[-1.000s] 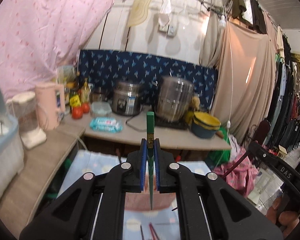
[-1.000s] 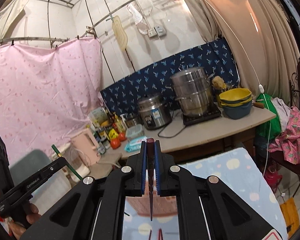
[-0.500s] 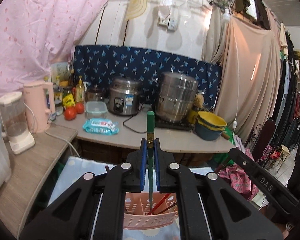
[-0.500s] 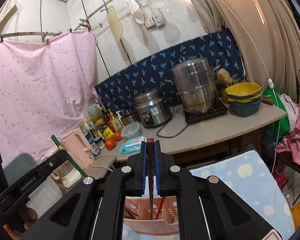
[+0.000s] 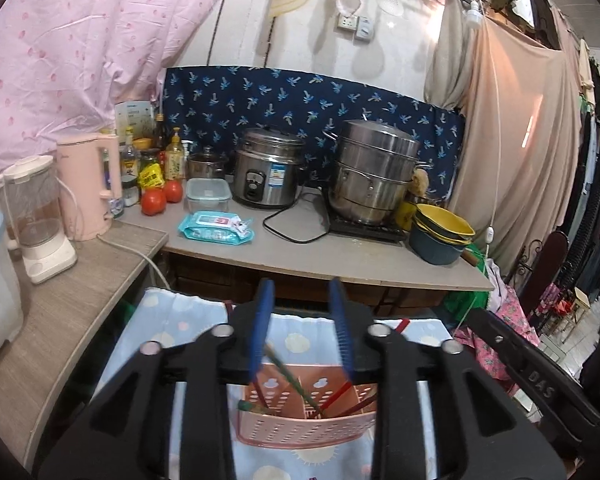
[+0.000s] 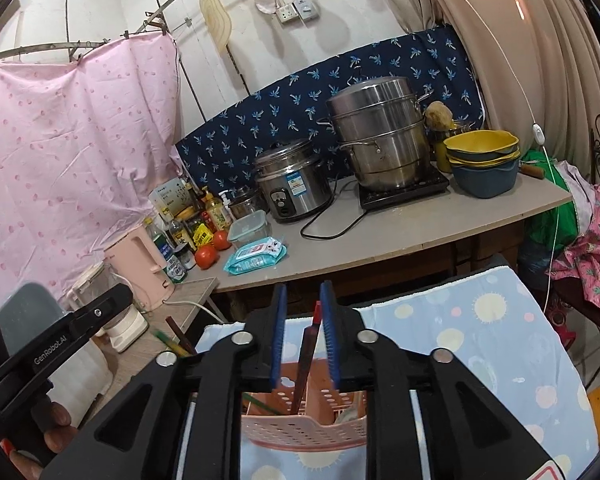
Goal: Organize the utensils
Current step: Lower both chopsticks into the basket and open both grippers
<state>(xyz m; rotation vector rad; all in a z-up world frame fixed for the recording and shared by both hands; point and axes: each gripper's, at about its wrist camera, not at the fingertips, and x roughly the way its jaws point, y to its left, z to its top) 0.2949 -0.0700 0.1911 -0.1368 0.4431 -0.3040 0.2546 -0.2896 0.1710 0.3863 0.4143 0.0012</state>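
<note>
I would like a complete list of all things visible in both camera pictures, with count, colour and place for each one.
utensil basket: one, pink, on the dotted blue cloth below both grippers
chopsticks: several, red, green and dark, standing in the basket
dark red chopstick: one, between the opening right jaws, lower end in the basket
steamer pot: one, steel, on the cooktop
rice cooker: one, steel, left of the steamer
bowls: a stack, yellow and blue, counter's right end
wipes pack: one, blue, counter front
tomatoes: two, red, beside the bottles
kettle: one, pink, left shelf
blender: one, white, left shelf
left gripper: black, blue pads, jaws opening, nothing between
right gripper: black, blue pads, jaws opening
</note>
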